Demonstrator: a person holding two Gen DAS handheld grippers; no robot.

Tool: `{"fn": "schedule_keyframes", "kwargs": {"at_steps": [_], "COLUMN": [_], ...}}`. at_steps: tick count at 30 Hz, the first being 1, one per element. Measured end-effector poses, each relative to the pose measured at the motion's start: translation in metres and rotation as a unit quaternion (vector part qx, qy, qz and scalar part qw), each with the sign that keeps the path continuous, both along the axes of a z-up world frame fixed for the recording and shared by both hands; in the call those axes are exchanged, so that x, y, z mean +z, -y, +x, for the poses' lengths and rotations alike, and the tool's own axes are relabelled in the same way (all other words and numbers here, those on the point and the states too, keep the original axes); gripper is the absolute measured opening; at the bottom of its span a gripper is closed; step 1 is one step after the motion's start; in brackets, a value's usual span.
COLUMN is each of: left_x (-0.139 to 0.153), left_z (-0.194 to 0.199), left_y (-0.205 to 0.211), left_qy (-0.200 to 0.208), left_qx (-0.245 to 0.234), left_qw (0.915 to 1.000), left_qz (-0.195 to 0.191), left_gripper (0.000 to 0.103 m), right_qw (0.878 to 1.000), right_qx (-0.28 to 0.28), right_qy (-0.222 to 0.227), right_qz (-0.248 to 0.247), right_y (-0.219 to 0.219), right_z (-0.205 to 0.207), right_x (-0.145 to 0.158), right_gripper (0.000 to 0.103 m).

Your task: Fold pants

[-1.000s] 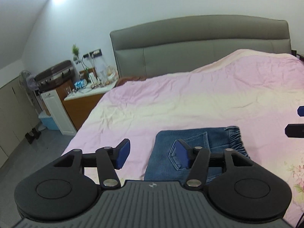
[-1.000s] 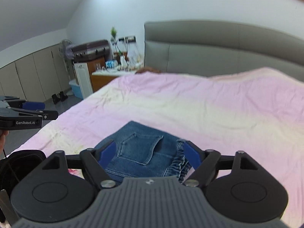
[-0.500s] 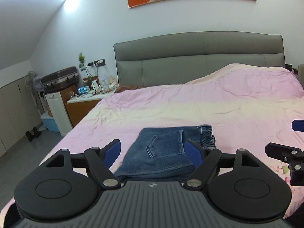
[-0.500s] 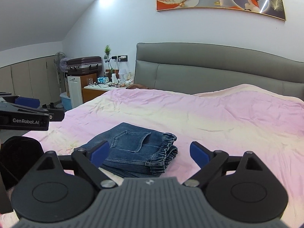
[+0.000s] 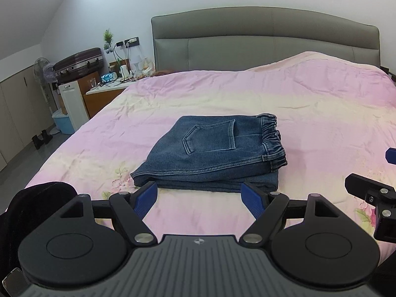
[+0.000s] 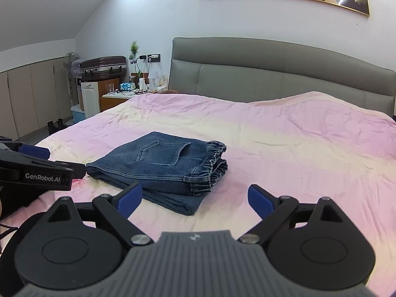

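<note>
Jaws wide on both, left gripper & right gripper, nothing held; pants look thick, floppy denim — grab folded edge.

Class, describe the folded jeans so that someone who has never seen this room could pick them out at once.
Start at the wide bed with the pink bedspread below a grey headboard. Near its foot lie the folded jeans, a flat blue denim stack. A back pocket faces up, and it is the only dark item on the pale cover.

Each gripper, left gripper and right gripper, has black linkage arms, silver pivot screws, blue ribbed pads and a grey ribbed housing; one side plate reads "GenRobot.AI".
</note>
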State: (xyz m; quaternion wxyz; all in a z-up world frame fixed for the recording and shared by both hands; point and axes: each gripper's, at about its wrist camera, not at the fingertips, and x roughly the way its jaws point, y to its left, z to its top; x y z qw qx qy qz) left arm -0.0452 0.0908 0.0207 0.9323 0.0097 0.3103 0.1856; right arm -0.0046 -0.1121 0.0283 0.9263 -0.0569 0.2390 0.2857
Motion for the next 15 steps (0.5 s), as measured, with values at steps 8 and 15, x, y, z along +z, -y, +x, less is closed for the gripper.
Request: {"fn": "schedule_keyframes", "kwargs": {"at_steps": [8,15], "left_x": [0.0013,0.0062], "left_z": [0.0019,0.0011], "left_y": [0.0029,0.0041], "left_qy": [-0.001,0.002], "left_qx": [-0.003,-0.005], "left_qw": [1.0,1.0], "left_qz": [-0.004,-0.006], "left_gripper": [0.09,0.09], "right_qw": [1.0,1.0], "right_qx": [-0.012,-0.008], "right_qy": [-0.008,-0.003], "right_qz": [0.011,0.012], "right_y": [0.0035,0.0035], "right_z": [0.0046,0.0005], "right_x": [-0.0004,0.0017], "right_gripper": [0.09,0.091]}}
